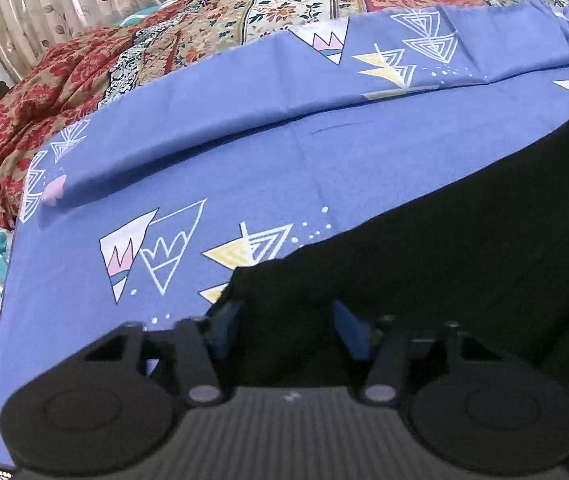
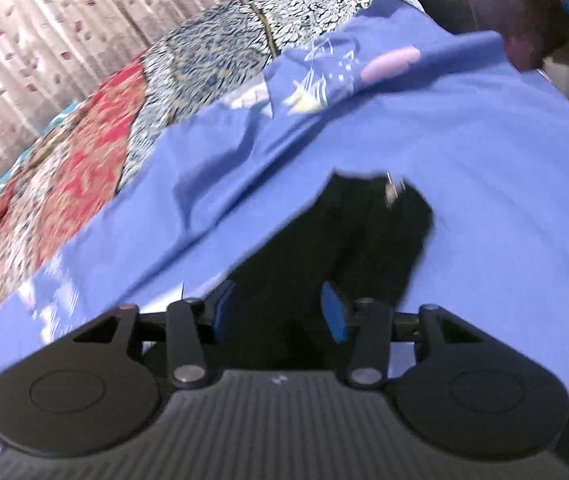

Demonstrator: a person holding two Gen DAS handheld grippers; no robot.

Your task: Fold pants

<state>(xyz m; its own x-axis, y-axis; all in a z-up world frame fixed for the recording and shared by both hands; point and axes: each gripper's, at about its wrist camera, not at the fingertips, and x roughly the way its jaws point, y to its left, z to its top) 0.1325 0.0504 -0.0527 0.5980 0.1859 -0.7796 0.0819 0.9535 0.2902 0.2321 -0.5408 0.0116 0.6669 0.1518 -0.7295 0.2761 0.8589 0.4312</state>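
Bed under a blue patterned sheet carries black pants, laid flat across it. Left tool and right tool hover above the dark cloth, blue pads apart, gripping nothing.

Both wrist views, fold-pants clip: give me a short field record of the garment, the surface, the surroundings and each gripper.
garment: black pants, lying on the sheet
surface: blue sheet with triangle prints, creased
surroundings: red floral quilt behind the sheet; patterned curtain at the back
left gripper: open, over the pants' corner, pads not pressing cloth
right gripper: open, pants below between the pads, not clamped
fold state: cannot tell
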